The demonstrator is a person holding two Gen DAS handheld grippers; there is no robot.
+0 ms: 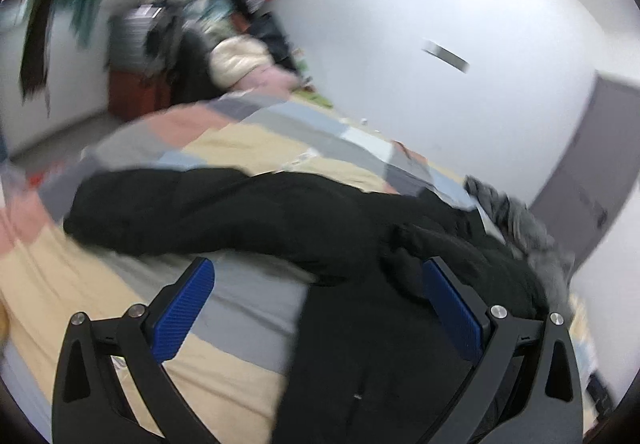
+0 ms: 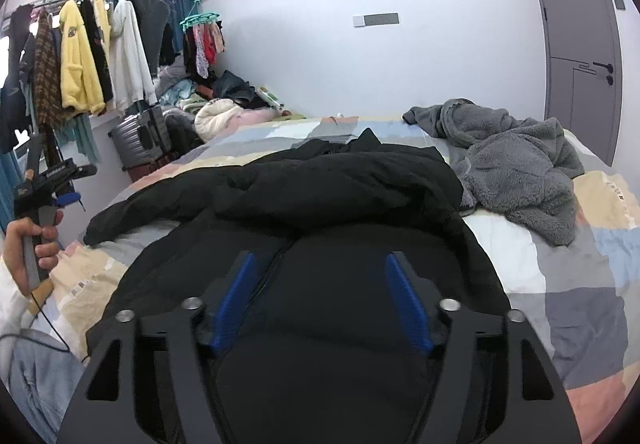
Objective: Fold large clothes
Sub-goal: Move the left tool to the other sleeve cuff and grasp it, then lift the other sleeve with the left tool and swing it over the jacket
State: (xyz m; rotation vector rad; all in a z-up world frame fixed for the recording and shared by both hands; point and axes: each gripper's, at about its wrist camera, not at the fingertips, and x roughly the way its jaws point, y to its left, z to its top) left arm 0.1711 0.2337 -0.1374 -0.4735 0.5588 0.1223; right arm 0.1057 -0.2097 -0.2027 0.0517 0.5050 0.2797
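A bulky black coat (image 2: 320, 196) lies rumpled on the patchwork bed (image 2: 560, 284), one sleeve stretched out sideways, its upper part folded over the body. Both the left tool (image 1: 316, 280) and right tool (image 2: 320, 276) hover above it, jaws apart and empty.

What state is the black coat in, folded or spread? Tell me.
Partly folded: the black coat has its upper part doubled over the body, one sleeve still stretched out left across the bed.

Black coat (image 2: 340, 180), grey fleece (image 2: 516, 164), pastel patchwork bedspread (image 2: 568, 284)
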